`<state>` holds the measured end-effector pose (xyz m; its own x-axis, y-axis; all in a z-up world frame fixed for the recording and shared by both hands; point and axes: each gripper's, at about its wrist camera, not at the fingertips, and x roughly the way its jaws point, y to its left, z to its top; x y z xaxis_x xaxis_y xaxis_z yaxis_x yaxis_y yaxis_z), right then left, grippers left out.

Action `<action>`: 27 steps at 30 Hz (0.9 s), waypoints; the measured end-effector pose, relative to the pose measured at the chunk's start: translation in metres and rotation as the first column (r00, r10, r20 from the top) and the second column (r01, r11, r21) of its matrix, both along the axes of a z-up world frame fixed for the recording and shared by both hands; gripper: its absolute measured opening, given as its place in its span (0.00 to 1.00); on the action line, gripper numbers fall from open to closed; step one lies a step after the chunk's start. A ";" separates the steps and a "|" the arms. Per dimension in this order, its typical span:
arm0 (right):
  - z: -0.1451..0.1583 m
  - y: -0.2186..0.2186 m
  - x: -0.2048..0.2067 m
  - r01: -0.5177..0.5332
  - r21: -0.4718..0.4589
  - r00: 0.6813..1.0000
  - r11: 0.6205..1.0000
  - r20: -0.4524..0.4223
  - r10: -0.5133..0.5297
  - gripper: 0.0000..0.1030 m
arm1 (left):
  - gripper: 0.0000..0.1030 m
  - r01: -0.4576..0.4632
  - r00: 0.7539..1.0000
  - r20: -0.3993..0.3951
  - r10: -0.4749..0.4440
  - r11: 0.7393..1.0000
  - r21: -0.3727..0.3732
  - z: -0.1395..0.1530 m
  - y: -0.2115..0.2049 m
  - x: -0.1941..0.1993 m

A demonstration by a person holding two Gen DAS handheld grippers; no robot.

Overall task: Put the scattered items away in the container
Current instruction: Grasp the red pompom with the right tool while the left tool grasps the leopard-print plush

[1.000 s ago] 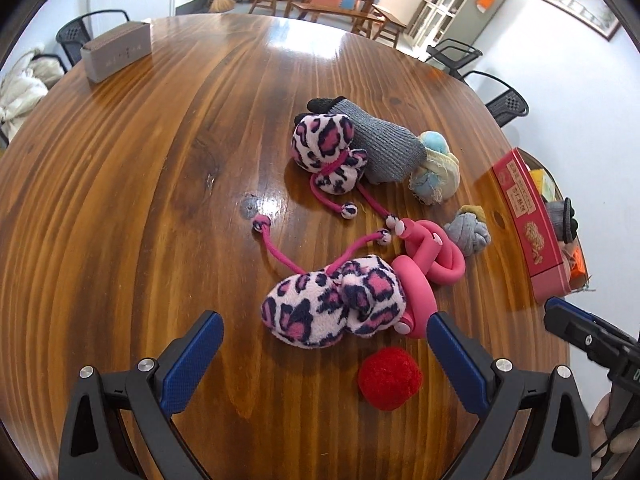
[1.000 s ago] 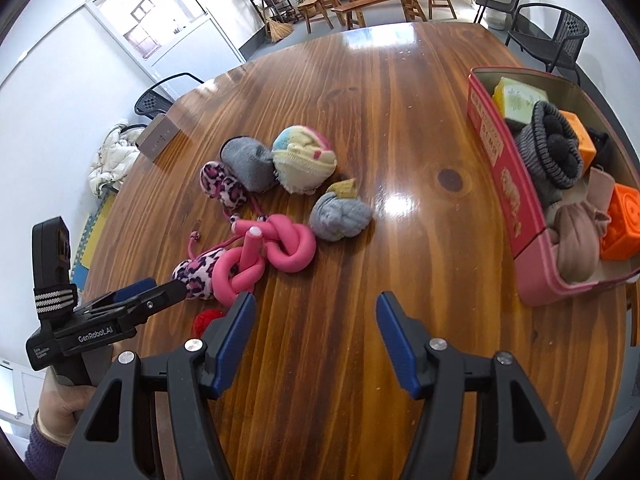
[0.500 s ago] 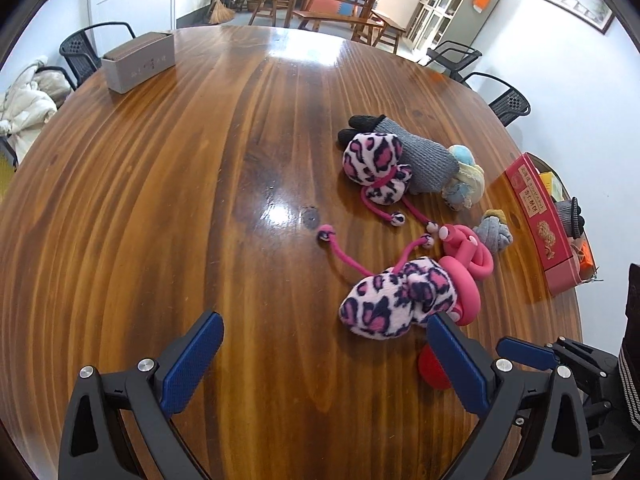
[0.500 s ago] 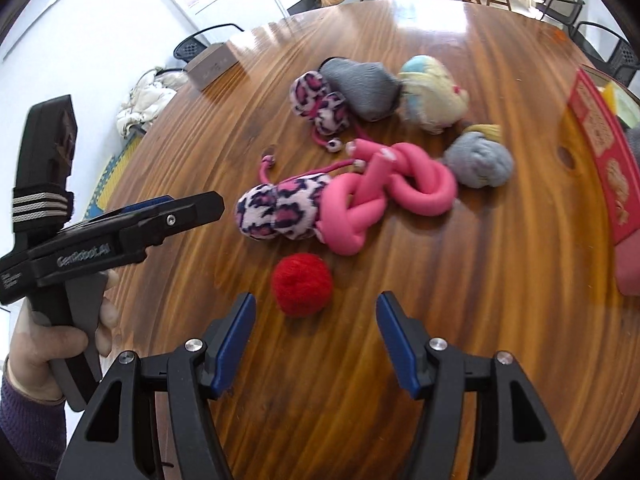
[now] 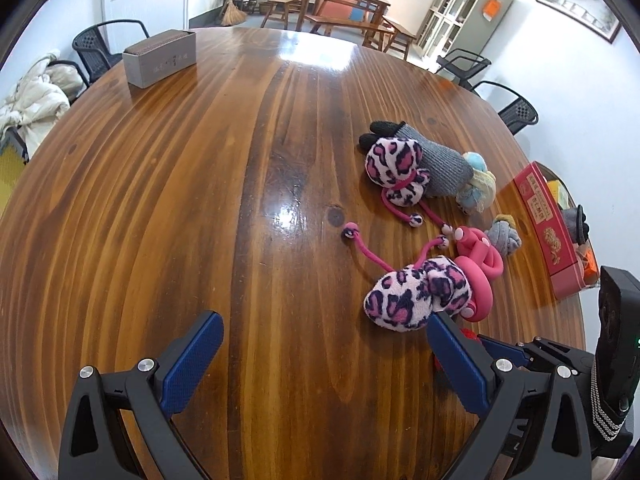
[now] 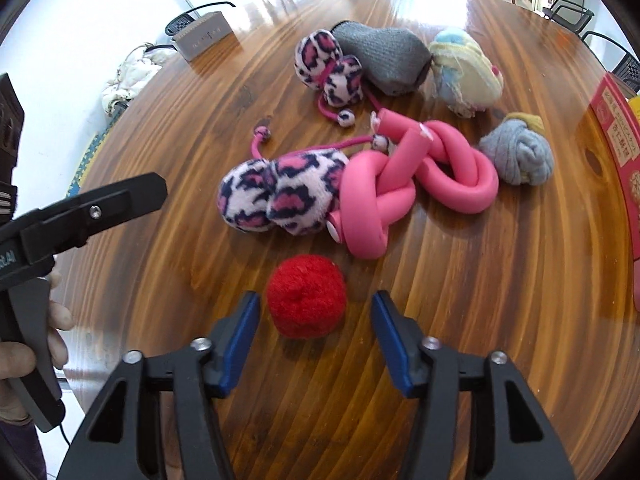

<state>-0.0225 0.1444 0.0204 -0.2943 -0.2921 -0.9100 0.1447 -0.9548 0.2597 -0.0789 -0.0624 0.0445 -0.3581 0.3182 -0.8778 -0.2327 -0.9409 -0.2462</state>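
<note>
A red pom-pom [image 6: 306,296] lies on the wooden table between the blue pads of my right gripper [image 6: 315,304]. The jaws are closing, with a small gap still showing on each side of the ball. Just beyond it lie a leopard-print plush [image 6: 280,200], a knotted pink foam tube [image 6: 400,184], a grey sock ball [image 6: 520,152], a pastel sock ball [image 6: 468,72], a grey glove [image 6: 384,56] and a second leopard plush [image 6: 328,68]. The red container [image 5: 548,224] stands at the table's right edge. My left gripper [image 5: 323,322] hangs open over bare wood, holding nothing.
A grey rectangular box [image 5: 160,58] sits at the far left of the table. Black chairs [image 5: 508,108] ring the table. In the right wrist view the left gripper's finger [image 6: 100,208] and a hand [image 6: 24,356] stand close on the left.
My right gripper came down and in over the red pom-pom, and its jaws narrowed around it. The left gripper shifted a little to the left, away from the pile.
</note>
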 end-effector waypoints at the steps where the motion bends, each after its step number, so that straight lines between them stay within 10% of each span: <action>1: 0.000 0.001 0.001 0.000 0.008 1.000 1.000 0.001 0.000 0.44 | 1.00 0.008 1.000 0.002 -0.008 1.000 -0.003 -0.001 0.002 0.000; 27: 0.020 0.063 0.071 0.148 -0.008 0.989 0.989 0.000 -0.148 0.37 | 1.00 0.344 0.935 -0.033 -0.352 0.927 -0.151 -0.030 0.091 -0.006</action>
